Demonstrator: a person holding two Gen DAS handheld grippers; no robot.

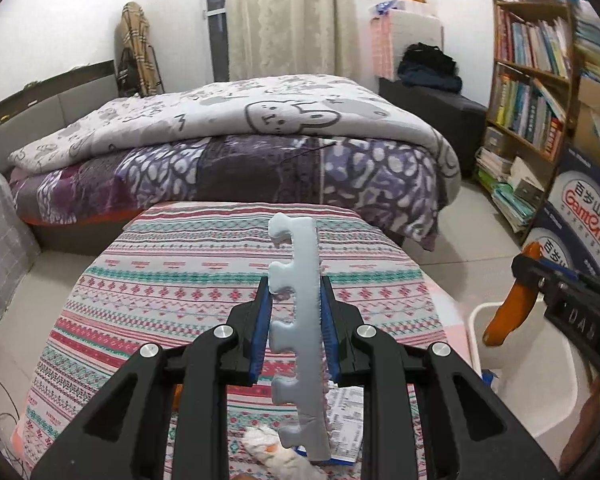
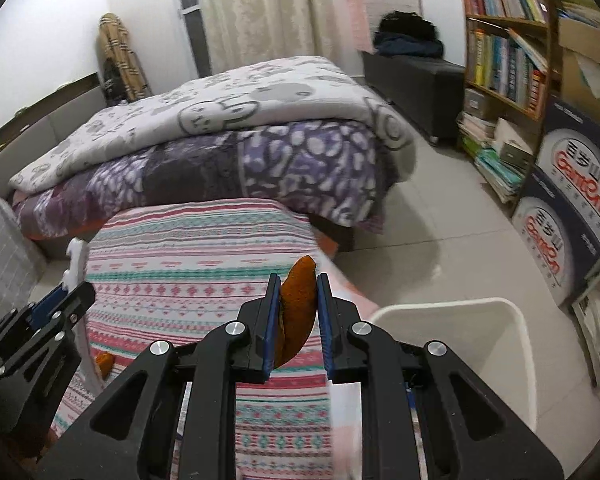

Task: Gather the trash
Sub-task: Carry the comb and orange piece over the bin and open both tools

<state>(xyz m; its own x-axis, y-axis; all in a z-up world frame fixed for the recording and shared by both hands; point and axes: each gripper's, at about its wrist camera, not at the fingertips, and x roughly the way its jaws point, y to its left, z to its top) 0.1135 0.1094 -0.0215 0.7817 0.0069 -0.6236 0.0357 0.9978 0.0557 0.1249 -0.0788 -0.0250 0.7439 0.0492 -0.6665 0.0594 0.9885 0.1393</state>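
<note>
Beside the white bin (image 2: 460, 344), the right gripper (image 2: 298, 320) clamps an orange peel (image 2: 296, 308); the left gripper (image 1: 294, 320) clamps a notched foam strip (image 1: 298, 320) above the bench (image 1: 160, 280). Dropping both into the bin likely comes next.

- Foam strip (image 1: 298, 320): pale blue-grey.
- Peel (image 2: 296, 308): burnt orange.
- Table cloth (image 1: 172, 280): bands of pink, red and teal on white.
- Bin (image 2: 480, 344): plain white.
- Quilt (image 1: 228, 120): white with grey cartoon rabbits.
- Blanket (image 1: 260, 168) beneath it: purple patchwork with white blotches.
- Gripper pads (image 1: 263, 320): blue on black arms.
</note>
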